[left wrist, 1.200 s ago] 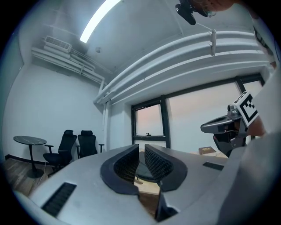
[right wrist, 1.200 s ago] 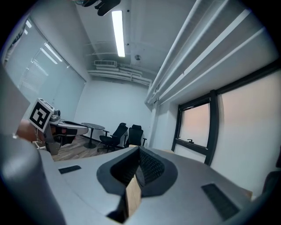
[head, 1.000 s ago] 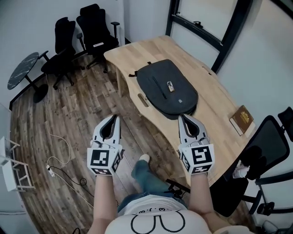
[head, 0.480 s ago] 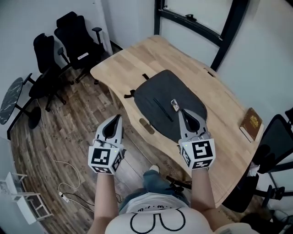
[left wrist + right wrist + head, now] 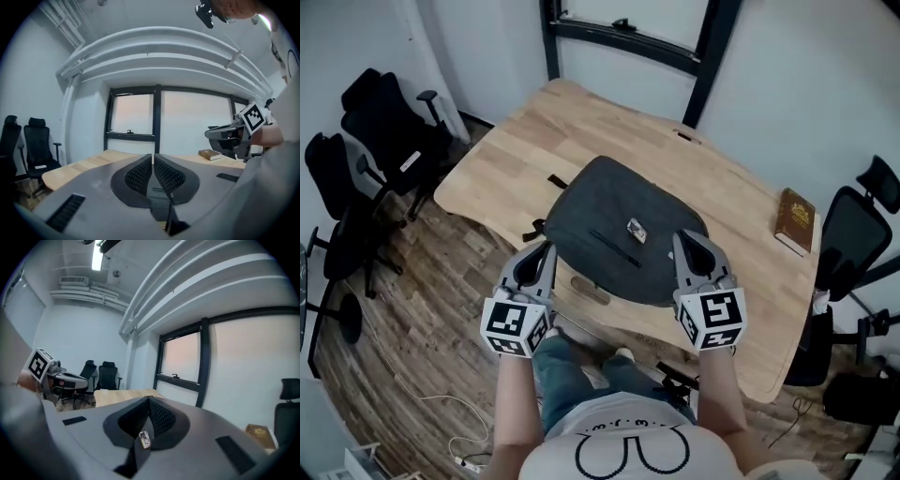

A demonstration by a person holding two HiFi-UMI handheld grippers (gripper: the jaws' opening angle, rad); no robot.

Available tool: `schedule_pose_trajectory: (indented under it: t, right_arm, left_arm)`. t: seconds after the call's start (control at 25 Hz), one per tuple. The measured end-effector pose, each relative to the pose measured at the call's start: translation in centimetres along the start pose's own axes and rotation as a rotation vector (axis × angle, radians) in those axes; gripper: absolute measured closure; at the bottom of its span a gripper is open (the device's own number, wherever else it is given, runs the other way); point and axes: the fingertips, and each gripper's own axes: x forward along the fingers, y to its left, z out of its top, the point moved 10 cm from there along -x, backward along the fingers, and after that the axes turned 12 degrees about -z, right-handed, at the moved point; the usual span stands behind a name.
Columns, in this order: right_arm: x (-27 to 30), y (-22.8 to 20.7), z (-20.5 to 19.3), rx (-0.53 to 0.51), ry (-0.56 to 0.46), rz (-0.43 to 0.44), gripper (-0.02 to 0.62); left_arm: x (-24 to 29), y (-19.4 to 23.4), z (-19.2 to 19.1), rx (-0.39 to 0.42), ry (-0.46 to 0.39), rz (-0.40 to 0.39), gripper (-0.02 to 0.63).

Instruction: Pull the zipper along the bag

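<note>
Since the left gripper (image 5: 547,247) and right gripper (image 5: 678,238) are pinched together and empty, they might shove the bag (image 5: 609,206) at 12 o'clock, missing its zipper (image 5: 614,249).

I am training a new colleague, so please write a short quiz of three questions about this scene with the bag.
1. True or false: the left gripper is closed on the bag.
2. What lies on the table to the right of the bag? A a book, B a cup, C a laptop.
3. Fill in: the jaws of the right gripper are ___.
Key: 1 false, it holds nothing; 2 A, the book; 3 shut.
</note>
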Motion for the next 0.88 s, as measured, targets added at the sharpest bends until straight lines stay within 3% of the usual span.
schedule_pose_trajectory:
  t: [0.16, 0.24, 0.32, 0.44, 0.52, 0.6, 0.76, 0.88]
  right_arm:
    - [-0.2, 1.2, 0.1, 0.068, 0.038, -0.215, 0.545]
    - [-0.4, 2.6, -0.2, 0.101, 0.056, -0.299, 0.545]
    - [-0.6, 4.1, -0.4, 0.146, 0.065, -0.374, 0.543]
    - [-1.0, 6.6, -0.9, 0.222, 0.078, -0.483, 0.545]
    - [-0.9, 8.1, -1.1, 0.246, 0.096, -0.519, 0.545]
    - [-0.8, 9.4, -1.3, 0.263, 0.123, -0.527, 0.319]
    - [-1.1, 11.3, -2.4, 0.297, 0.194, -0.578, 0.356]
    - [-0.9, 13.1, -4.4, 0.359, 0.263, -0.571, 0.376]
  left_arm:
    - [4.2, 4.7, 0.2, 0.02, 0.043, -0.243, 0.586]
    - [6.0, 6.3, -0.1, 0.043, 0.075, -0.359, 0.553]
    - [7.7, 7.6, -0.2, 0.07, 0.104, -0.453, 0.505]
    - [9.2, 9.2, -0.9, 0.111, 0.146, -0.58, 0.493]
    - [9.7, 10.2, -1.5, 0.134, 0.179, -0.653, 0.482]
    - [10.2, 11.0, -2.0, 0.151, 0.208, -0.704, 0.478]
    - [11.4, 11.5, -3.4, 0.214, 0.284, -0.783, 0.479]
    - [12.2, 11.1, -4.9, 0.255, 0.358, -0.849, 0.477]
